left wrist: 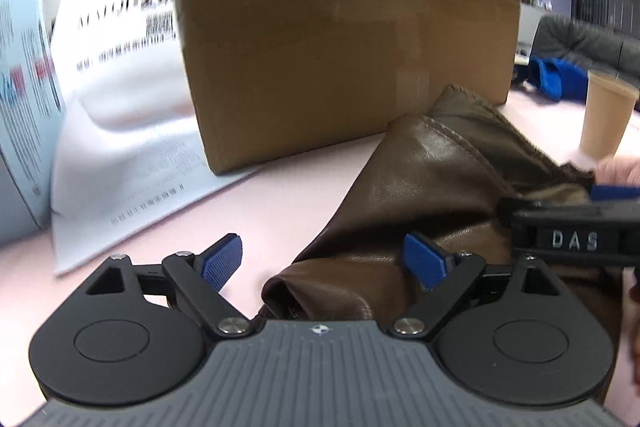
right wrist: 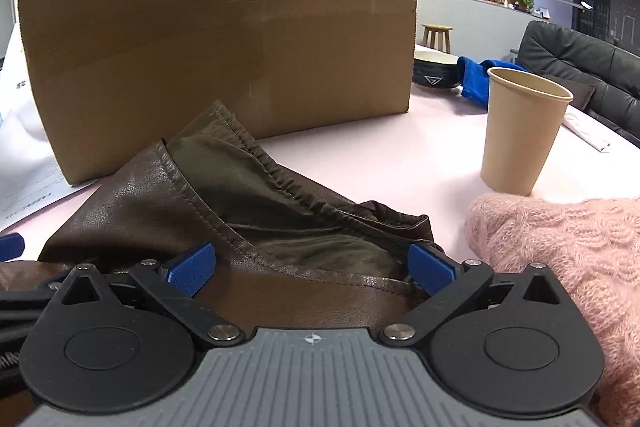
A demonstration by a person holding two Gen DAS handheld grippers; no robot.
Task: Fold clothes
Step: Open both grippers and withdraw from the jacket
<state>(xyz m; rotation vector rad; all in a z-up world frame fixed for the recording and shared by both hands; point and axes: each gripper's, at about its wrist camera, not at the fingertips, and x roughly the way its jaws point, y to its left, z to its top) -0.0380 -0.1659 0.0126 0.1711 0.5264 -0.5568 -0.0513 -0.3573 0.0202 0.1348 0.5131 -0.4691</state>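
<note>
A brown leather garment [left wrist: 432, 187] lies crumpled on the pale pink table, its olive lining [right wrist: 248, 171] showing in the right wrist view. My left gripper [left wrist: 322, 261] stands open over the garment's near end, with one blue pad [left wrist: 424, 261] resting by the leather and the other over bare table. My right gripper [right wrist: 312, 269] is open wide above the same brown leather garment [right wrist: 132, 211], nothing pinched between its pads. The right gripper's black body [left wrist: 576, 231] shows at the right edge of the left wrist view. A pink knitted garment [right wrist: 568, 251] lies at the right.
A large cardboard box [right wrist: 216, 27] stands right behind the garment. A tan paper cup [right wrist: 520, 131] stands upright to the right. Printed white sheets [left wrist: 120, 163] lie at the left. A blue cloth [right wrist: 474, 79] and a dark bowl [right wrist: 436, 73] sit farther back.
</note>
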